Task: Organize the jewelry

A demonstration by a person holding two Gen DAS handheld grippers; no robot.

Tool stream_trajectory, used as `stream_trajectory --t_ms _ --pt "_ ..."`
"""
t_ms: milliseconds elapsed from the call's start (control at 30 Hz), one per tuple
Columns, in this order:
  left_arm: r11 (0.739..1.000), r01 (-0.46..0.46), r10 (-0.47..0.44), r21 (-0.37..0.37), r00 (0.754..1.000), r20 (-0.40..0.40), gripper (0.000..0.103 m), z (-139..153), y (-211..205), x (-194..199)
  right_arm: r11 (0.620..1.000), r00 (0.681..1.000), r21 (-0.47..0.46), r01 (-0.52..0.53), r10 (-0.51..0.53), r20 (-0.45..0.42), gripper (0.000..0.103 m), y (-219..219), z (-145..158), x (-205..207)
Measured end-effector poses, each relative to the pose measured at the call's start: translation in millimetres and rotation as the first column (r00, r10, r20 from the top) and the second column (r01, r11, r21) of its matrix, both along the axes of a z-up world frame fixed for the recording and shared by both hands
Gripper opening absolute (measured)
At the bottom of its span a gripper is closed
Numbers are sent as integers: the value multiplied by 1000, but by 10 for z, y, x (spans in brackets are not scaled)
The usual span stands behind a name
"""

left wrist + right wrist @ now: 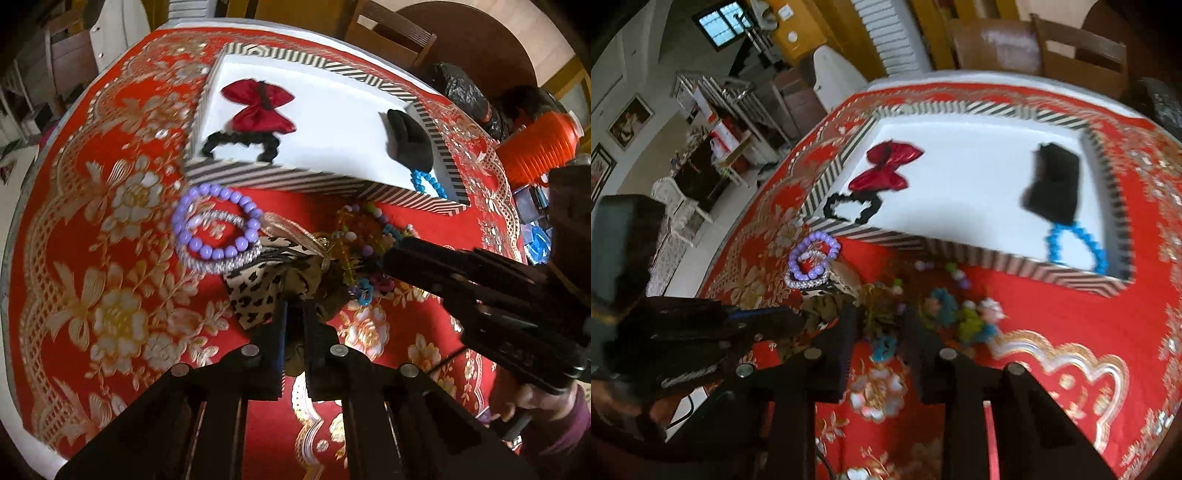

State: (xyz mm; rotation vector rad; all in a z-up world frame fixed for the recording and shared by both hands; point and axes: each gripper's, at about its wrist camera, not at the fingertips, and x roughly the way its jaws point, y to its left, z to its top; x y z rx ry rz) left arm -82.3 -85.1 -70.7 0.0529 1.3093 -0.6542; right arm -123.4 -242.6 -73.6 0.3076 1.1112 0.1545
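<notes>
A striped tray (295,177) (960,251) with a white floor holds a red bow (258,107) (882,170), a black scrunchie (240,142) (849,208), a black clip (408,142) (1054,188) and a blue bead bracelet (428,182) (1075,247). In front of it lies a pile: a purple bead bracelet (218,225) (812,258) over a silver bangle (221,258), a leopard-print bow (255,291) and colourful bead strands (362,254) (960,314). My left gripper (294,306) is nearly shut on an olive fabric piece (306,284). My right gripper (879,325) is open over the pile; it also shows in the left wrist view (402,254).
A red and gold floral cloth (110,258) covers the round table. An orange ribbed container (539,147) and a black bag (461,88) sit at its far right edge. Wooden chairs (1052,48) stand behind the table.
</notes>
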Motion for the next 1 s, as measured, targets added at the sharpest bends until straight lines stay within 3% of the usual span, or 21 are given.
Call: stream_trajectory --t_ms 167,400,633,733,867,1000 --pt "1000 2 -2 -1 1000 -5 0 23 126 -54 1000 999 -1 -28 28 -39 27 155 -147 58" --pt "999 38 -38 5 999 -19 0 36 240 -166 996 997 76 -48 53 -62 27 301 -203 122" --pt "999 43 -43 8 998 -35 0 41 342 -224 996 990 82 -16 27 -136 27 382 -461 224" --pt "999 47 -46 9 998 -29 0 97 400 -230 996 990 90 -1 14 -140 9 366 -510 238" --pt "999 45 -45 -4 999 -5 0 314 498 -180 987 997 159 35 -23 -78 9 216 -279 132" --pt "997 62 -61 -38 998 16 0 583 546 -145 958 996 275 83 -90 13 9 -56 181 -40"
